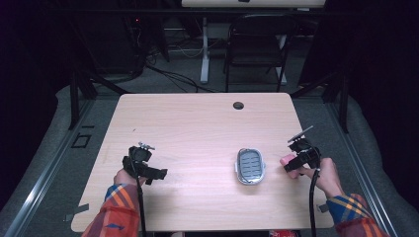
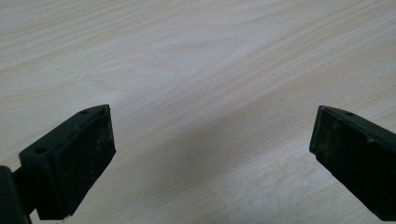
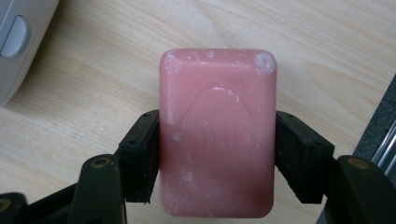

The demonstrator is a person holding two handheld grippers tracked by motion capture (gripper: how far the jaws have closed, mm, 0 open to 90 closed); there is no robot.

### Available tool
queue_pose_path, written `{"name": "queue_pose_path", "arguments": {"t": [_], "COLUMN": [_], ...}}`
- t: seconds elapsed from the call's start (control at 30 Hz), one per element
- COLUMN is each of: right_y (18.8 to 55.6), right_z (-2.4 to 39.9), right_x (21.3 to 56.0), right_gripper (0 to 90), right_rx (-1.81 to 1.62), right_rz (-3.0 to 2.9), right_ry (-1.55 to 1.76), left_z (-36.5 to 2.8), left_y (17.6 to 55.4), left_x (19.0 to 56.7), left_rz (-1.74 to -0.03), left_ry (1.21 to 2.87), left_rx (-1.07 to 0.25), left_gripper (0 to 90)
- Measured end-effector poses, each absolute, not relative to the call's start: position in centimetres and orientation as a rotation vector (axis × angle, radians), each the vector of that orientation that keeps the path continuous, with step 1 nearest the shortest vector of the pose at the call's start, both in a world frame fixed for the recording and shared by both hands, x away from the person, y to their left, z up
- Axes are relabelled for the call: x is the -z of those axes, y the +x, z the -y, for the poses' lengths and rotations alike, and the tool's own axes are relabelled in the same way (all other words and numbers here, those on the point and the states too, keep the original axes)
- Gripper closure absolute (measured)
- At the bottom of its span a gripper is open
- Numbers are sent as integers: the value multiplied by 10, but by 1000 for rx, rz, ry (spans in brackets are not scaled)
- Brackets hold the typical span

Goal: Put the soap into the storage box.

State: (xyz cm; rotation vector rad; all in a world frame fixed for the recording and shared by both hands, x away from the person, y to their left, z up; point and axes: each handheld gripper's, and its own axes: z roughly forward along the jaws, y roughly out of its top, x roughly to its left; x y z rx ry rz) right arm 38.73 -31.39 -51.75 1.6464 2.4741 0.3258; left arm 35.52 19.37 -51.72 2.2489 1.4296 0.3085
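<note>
1. Near the bench's [image 1: 197, 123] right edge, the right tongs [image 1: 288, 164] are clamped on a pink soap bar [image 3: 217, 133], pads pressing its two long sides, so its long axis runs straight out ahead of them.
2. Just to the left lies the grey soap dish [image 1: 249, 165], apart from the bar and much nearer this hand (likely where the bar goes).
3. Far off at the bench's left, the left tongs [image 2: 210, 154] stand wide open over bare wood, gripping nothing.

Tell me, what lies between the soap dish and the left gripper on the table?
Nothing: in the high view, bare table runs from the left gripper to the soap dish.
</note>
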Motion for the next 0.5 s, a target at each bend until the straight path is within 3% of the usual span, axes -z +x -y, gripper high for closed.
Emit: {"name": "queue_pose_path", "arguments": {"t": [0.5], "right_y": [393], "right_z": [307], "right_x": [499], "right_gripper": [373], "right_rx": [-349], "right_rz": [-2505], "right_ry": [1569], "left_z": [-193], "left_y": [356], "left_x": [518], "left_rz": [-1425], "left_ry": [2251], "left_rx": [-310], "left_gripper": [0]}}
